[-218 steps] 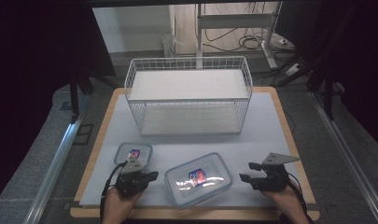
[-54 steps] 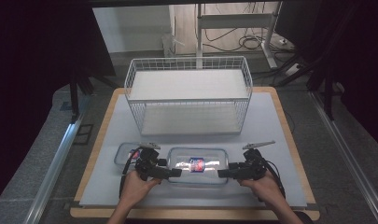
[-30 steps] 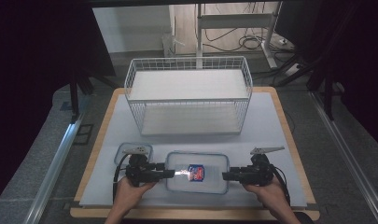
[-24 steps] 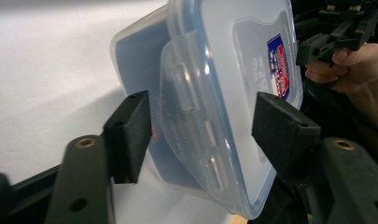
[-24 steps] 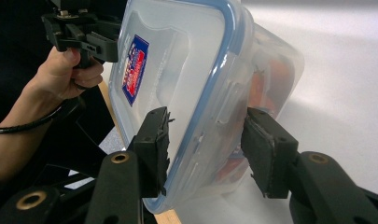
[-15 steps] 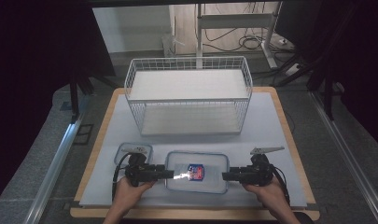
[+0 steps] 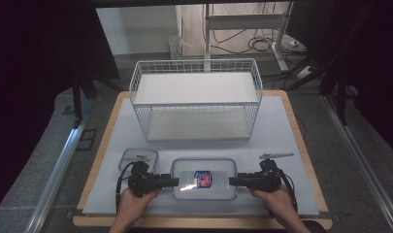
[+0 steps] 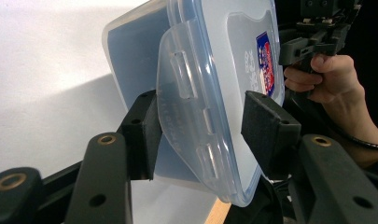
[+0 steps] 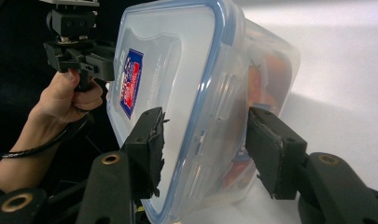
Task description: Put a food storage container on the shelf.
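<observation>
1. A light wooden tabletop carries everything; its bare edge frames a pale grey-white mat that covers most of it.
2. A white wire basket shelf with two tiers stands on the mat at the far side.
3. A large clear rectangular plastic container with a blue-rimmed lid sits near the front edge.
4. A small clear lidded plastic container lies just to its left, apart from it.

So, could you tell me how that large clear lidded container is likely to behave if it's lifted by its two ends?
The large container looks like rigid plastic, so it should probably keep its shape. Its smooth walls may be slippery. The side latch flap between the left gripper jaws looks hinged, so it might flex under a pinch. It looks nearly empty, so likely light.
</observation>
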The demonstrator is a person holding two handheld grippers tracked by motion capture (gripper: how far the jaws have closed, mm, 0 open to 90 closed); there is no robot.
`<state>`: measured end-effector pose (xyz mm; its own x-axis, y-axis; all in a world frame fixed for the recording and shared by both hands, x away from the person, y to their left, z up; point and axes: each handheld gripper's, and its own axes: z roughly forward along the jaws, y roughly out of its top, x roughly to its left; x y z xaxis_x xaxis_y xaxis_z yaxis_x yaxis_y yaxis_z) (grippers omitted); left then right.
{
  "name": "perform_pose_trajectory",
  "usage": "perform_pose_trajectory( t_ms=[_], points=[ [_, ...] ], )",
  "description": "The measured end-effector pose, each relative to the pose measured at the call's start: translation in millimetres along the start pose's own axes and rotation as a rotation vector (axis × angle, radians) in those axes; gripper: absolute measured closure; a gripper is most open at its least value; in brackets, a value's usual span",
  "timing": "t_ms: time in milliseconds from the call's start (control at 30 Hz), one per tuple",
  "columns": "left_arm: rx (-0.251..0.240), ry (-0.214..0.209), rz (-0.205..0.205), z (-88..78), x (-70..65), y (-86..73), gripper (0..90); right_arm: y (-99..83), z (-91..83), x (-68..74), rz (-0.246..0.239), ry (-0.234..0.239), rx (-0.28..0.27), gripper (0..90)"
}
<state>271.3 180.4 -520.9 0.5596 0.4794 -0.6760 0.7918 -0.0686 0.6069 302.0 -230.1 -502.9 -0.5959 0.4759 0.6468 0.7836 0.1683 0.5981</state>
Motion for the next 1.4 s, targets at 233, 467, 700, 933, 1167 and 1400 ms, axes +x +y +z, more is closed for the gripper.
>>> perform_pose_trajectory(
  t_ms=[233, 467, 700, 933, 1167, 1400],
  points=[
    [-0.010, 0.021, 0.001, 0.6, -3.9, 0.6, 48.5, 2.3, -4.0, -1.4, 0.063, 0.022, 0.008, 55.2],
    [-0.034, 0.035, 0.015, -1.5, -7.9, 1.4, 50.2, 1.0, -6.6, 2.7, 0.036, 0.014, -0.006, 57.1],
    [-0.043, 0.063, 0.041, -2.2, -12.1, 5.3, 51.0, 5.4, -6.4, 6.6, -0.018, -0.019, -0.020, 56.7],
    [-0.066, 0.067, 0.069, -6.7, -18.9, 15.3, 51.1, 13.5, -11.0, 10.9, -0.043, -0.019, -0.047, 56.7],
    [-0.097, 0.061, 0.113, -16.7, -27.5, 31.6, 51.9, 26.6, -16.5, 18.3, -0.078, -0.011, -0.078, 56.7],
    [-0.116, 0.065, 0.145, -26.1, -34.1, 51.7, 52.2, 48.7, -22.7, 28.3, -0.129, -0.015, -0.103, 56.6]
  ],
)
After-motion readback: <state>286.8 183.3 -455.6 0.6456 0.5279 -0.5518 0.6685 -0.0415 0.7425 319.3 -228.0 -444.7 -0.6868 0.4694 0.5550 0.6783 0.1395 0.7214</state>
